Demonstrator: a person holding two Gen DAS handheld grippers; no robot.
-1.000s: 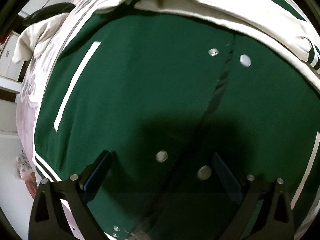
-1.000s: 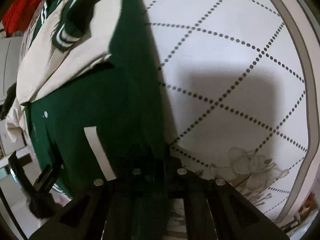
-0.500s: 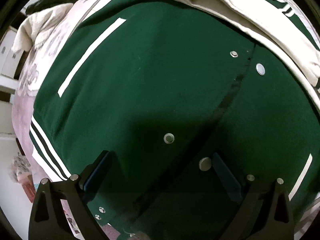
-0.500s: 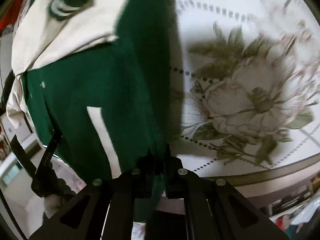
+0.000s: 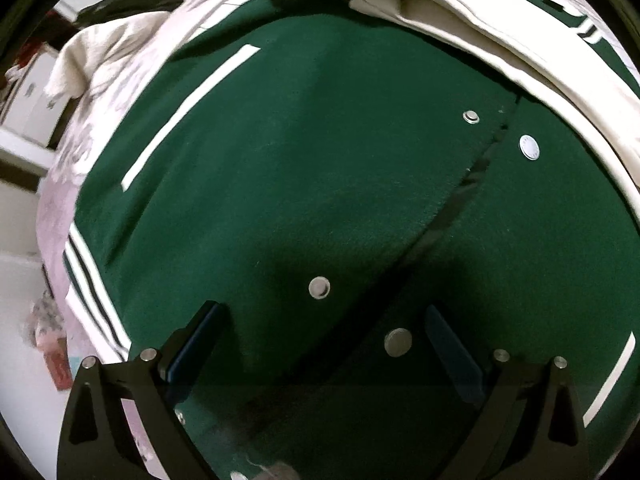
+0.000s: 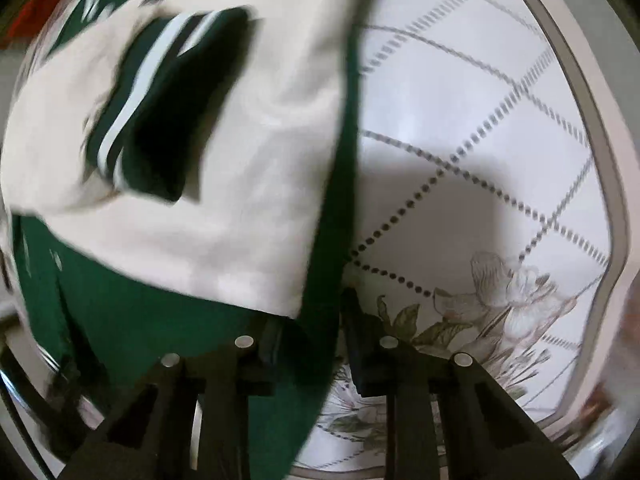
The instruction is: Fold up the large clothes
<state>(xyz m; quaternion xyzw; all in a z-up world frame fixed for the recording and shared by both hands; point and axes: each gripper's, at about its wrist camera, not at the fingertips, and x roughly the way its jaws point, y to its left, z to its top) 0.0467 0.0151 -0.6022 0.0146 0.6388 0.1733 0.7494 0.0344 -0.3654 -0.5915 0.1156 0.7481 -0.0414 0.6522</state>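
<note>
The right gripper [image 6: 310, 324] is letting go: its jaws, pressed together on the jacket's [image 5: 320, 184] green side edge a second ago, are opening, with that edge still hanging between the pads. In that same second the cream sleeve [image 6: 224, 208], with its striped green cuff [image 6: 160, 100], has swung from the far end of the garment to lie across its body, close under the camera. By the look of it, the sleeve fold on this side is being set down and released.

The left gripper [image 5: 320, 332] hovers over the jacket front with jaws spread wide, nothing between them; two snap buttons [image 5: 319, 288] sit near its pads beside the dark front opening, and the view has slid along that front since a second ago.

The jacket lies flat across a bed, its right edge well short of the bed's side border. The bedspread [image 6: 500, 128] is white with dotted diamond lines and a printed flower [image 6: 508, 292] near the bed's corner. Beyond the far edge, a cream cloth [image 5: 100, 56] lies heaped under something dark, with pale furniture [image 5: 24, 104] behind.
</note>
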